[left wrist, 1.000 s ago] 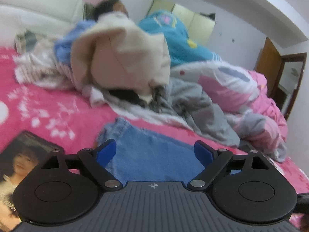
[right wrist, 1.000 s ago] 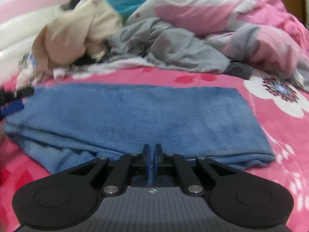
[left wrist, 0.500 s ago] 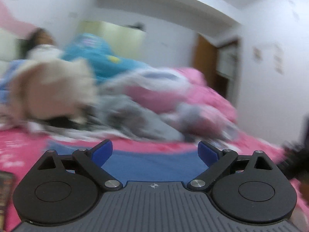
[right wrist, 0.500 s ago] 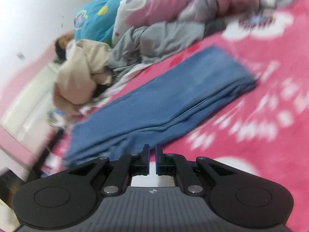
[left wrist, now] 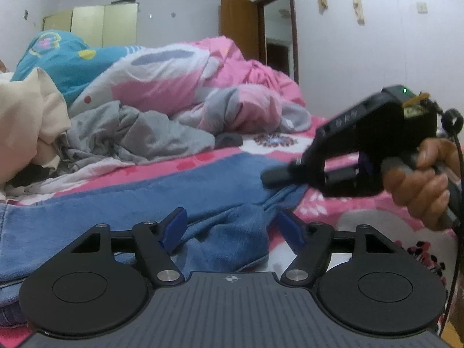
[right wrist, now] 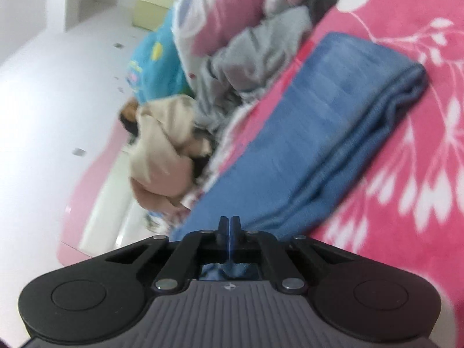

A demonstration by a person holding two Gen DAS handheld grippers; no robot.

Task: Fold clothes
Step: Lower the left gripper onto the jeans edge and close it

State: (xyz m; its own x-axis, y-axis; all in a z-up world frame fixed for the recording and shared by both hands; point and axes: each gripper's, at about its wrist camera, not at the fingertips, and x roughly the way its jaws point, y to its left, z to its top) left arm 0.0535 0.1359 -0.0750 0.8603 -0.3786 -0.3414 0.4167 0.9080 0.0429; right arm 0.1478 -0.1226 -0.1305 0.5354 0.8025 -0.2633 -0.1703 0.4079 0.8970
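Presently the blue garment (left wrist: 179, 194) lies lengthwise-folded across the lower centre of the frame, right gripper (right wrist: 229, 226) pinched on its corner, left gripper (left wrist: 232, 226) wide apart astride the bunched end, holding nothing; judged mid-fold, requiring a matching left-side pinch

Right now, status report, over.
Left claw open around bunched blue fleece garment. Right claw shut on its edge. Nothing in the way.

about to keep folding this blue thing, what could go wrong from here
1. The left gripper is open around a bunched hump of the blue garment; closing there may pinch uneven layers.
2. The right gripper, shut on the blue fabric, could drag the fold askew.
3. The grey clothes lie close by and could snag.
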